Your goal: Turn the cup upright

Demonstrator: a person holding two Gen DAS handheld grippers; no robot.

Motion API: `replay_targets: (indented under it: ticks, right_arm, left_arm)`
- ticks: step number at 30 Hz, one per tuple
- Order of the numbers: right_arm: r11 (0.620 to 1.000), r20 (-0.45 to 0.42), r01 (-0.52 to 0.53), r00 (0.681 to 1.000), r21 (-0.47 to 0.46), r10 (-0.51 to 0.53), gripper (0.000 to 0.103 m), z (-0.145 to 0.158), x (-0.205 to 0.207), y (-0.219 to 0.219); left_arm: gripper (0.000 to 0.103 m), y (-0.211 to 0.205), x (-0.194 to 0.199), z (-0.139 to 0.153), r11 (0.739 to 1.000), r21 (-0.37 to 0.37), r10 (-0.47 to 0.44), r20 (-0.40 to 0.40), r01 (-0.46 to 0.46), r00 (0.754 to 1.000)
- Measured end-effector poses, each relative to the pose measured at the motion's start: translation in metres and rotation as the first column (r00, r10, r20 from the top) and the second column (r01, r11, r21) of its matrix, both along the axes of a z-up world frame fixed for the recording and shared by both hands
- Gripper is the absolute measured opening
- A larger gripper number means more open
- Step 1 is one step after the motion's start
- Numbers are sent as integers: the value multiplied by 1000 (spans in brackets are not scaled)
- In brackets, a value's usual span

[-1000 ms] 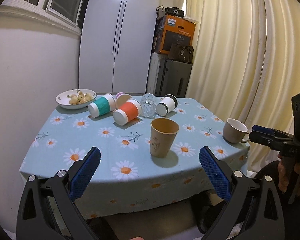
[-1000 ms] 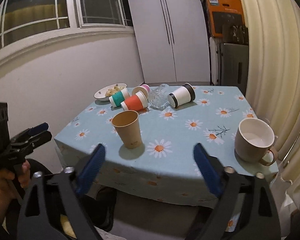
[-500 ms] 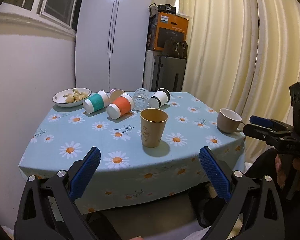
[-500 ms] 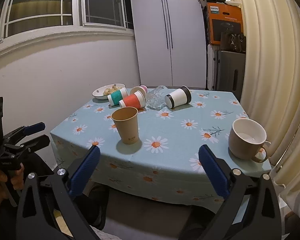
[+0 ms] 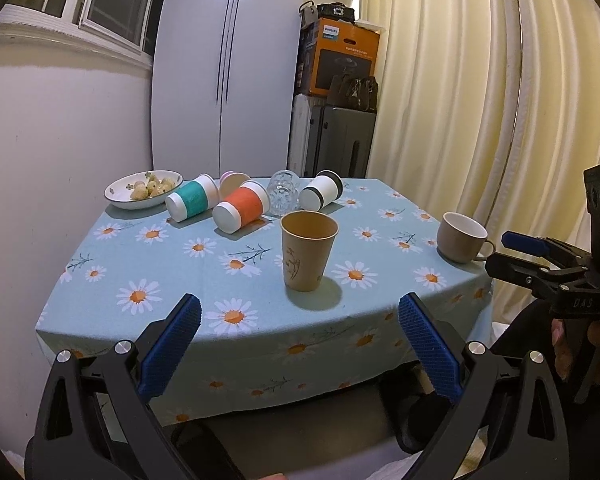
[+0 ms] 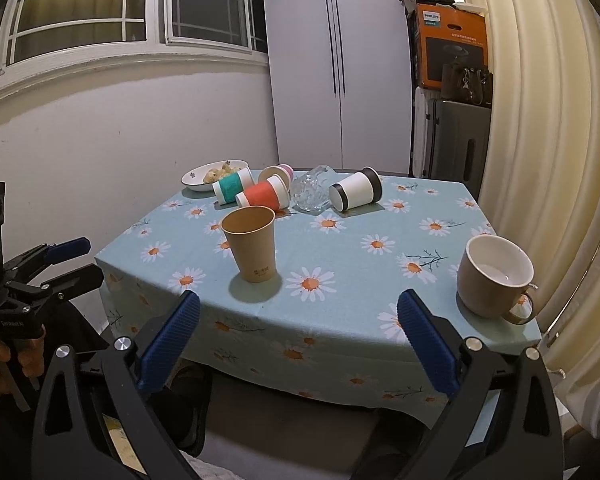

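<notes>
A brown paper cup stands upright near the table's front edge. A beige mug stands upright at the front right corner. Lying on their sides at the back are a teal-banded cup, an orange-banded cup, a pink cup, a clear glass and a black-banded cup. My left gripper is open and empty, below the table's front edge. My right gripper is open and empty, also short of the table.
A bowl of food sits at the table's back left. The table has a blue daisy cloth. A wall is on the left, curtains on the right, a white cabinet and boxes behind.
Both grippers have drawn back and lowered from the table, so it looks smaller and farther. Both stay open. No cup has moved.
</notes>
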State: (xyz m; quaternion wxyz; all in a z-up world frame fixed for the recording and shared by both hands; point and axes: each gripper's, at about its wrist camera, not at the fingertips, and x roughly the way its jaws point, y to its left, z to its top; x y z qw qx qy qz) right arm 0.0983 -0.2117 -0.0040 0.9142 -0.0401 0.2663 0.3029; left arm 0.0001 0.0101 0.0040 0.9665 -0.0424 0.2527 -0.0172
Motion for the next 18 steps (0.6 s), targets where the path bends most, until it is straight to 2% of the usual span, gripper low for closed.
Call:
replay_targets:
  ticks: [18]
  right_arm:
    - [1000,-17,-1,1000,-5,1,98,-2,3,0]
  left_arm:
    - [96,0,-1,0,1000,5,9,-2,-9,1000]
